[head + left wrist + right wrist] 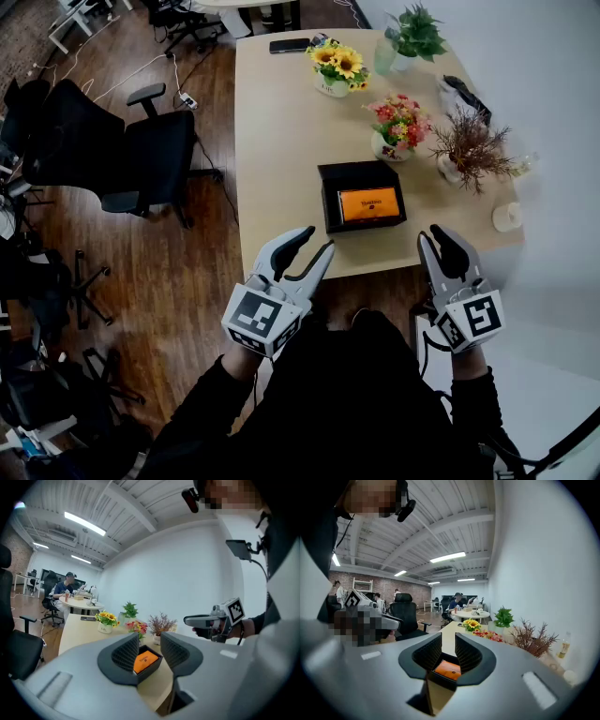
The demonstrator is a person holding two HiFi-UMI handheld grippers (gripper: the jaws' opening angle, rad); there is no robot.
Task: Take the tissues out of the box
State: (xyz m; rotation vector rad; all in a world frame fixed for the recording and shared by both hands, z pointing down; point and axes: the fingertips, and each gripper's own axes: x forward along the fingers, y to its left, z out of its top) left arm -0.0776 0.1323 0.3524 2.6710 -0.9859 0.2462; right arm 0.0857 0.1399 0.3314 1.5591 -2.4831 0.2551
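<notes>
A black open box (pixel 361 195) lies near the front edge of the beige table (pixel 281 141), with an orange tissue pack (pixel 368 203) inside it. Both grippers hover in front of the table edge, short of the box. My left gripper (pixel 317 240) is below and left of the box, jaws apart and empty. My right gripper (pixel 433 234) is below and right of it, jaws narrowly apart and also empty. In the left gripper view the box (pixel 146 660) shows between the fingers of the left gripper (pixel 150 651). The right gripper view shows the same box (pixel 447 670) beyond the right gripper (pixel 448 651).
Behind the box stand a sunflower pot (pixel 339 67), a pink flower pot (pixel 398 124), a dried twig plant (pixel 466 145) and a green plant (pixel 412 36). A phone (pixel 288 44) lies at the far edge. Black office chairs (pixel 141 155) stand on the wooden floor at left.
</notes>
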